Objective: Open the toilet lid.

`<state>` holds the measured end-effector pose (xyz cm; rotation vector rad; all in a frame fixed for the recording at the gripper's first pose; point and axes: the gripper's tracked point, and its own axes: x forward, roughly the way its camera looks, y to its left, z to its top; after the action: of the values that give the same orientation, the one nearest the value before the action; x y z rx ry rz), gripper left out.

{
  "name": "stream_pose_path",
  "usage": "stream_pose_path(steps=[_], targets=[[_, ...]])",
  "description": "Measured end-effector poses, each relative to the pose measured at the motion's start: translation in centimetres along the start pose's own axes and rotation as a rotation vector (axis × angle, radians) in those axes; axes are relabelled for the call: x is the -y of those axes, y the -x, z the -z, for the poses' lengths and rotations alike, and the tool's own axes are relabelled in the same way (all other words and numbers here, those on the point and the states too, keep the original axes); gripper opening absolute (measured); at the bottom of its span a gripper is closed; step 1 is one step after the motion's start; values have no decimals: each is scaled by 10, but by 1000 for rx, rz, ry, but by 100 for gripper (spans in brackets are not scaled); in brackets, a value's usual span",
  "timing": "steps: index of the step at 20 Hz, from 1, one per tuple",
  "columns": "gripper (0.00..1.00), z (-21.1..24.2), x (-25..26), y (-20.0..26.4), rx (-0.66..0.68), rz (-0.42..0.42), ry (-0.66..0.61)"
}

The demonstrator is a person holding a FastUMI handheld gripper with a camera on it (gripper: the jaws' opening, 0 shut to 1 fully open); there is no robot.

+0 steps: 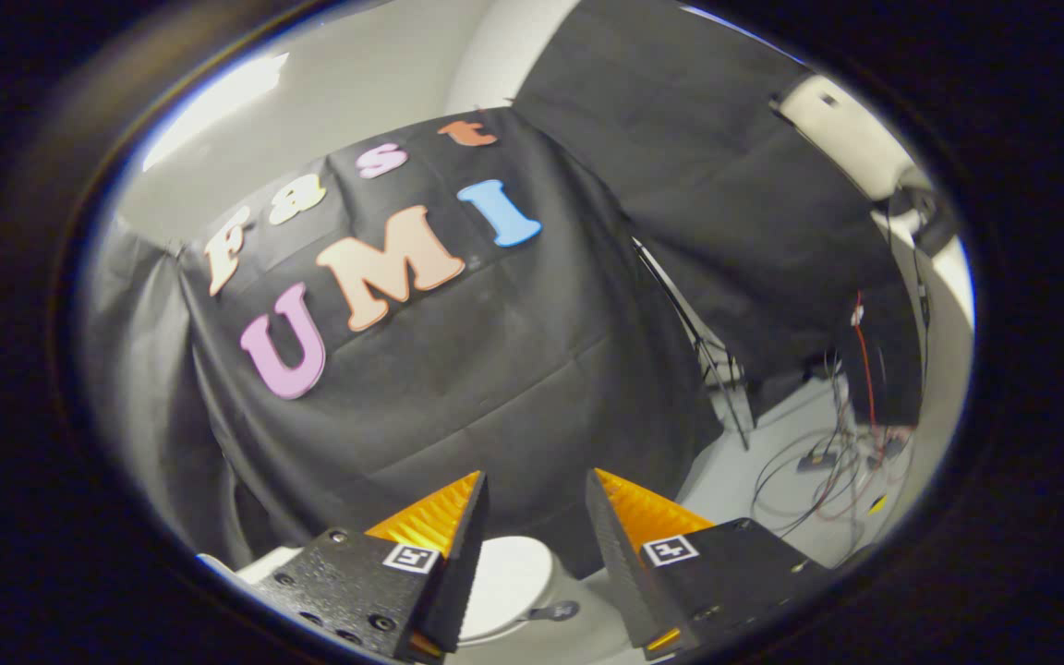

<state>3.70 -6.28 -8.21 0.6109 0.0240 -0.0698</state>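
**Hand-held gripper hanging open above the closed toilet**

The hand-held gripper (537,499) is holding its two fingers apart, with a clear gap between the tips and nothing pressed between them. Each finger is carrying a small square marker on its upper face, and the ridged inner pads (430,522) are facing each other across the gap.

Low in that gap, partly hidden behind the fingers, the toilet (578,637) is showing its white lid (509,577), which is lying flat and closed. The fingers are sitting above the lid and not touching it. Just beside the lid, toward the right finger, a small dark lever-like piece (555,610) is sticking out; what it is cannot be told for sure.

Beyond the fingers the black cloth wall (458,406) of the booth is hanging in folds behind the toilet. To the right of the cloth a thin dark stand (707,360) is leaning up from the pale floor (735,476). Farther right, loose cables (818,471), among them a red one, are trailing across the floor. Above the cloth a light-coloured wall (356,74) is catching a bright patch of light.
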Motion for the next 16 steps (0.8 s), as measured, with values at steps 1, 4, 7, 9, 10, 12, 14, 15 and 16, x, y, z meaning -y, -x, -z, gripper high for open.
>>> stream_pose_path(steps=[1, 4, 7, 9, 10, 12, 14, 15, 16], targets=[[62, 12, 11, -12, -29, 36, -9], [62, 31, 24, -28, -77, 35, -120], [62, 56, 34, -47, -87, 27, -237], [62, 86, 47, -56, -127, 47, -316], [62, 101, 54, -60, -151, 62, -356], [62, 128, 60, -72, -197, 70, -443], [62, 156, 62, -80, -239, 78, -512], [62, 166, 59, -81, -259, 78, -532], [62, 173, 59, -84, -276, 85, -544]])
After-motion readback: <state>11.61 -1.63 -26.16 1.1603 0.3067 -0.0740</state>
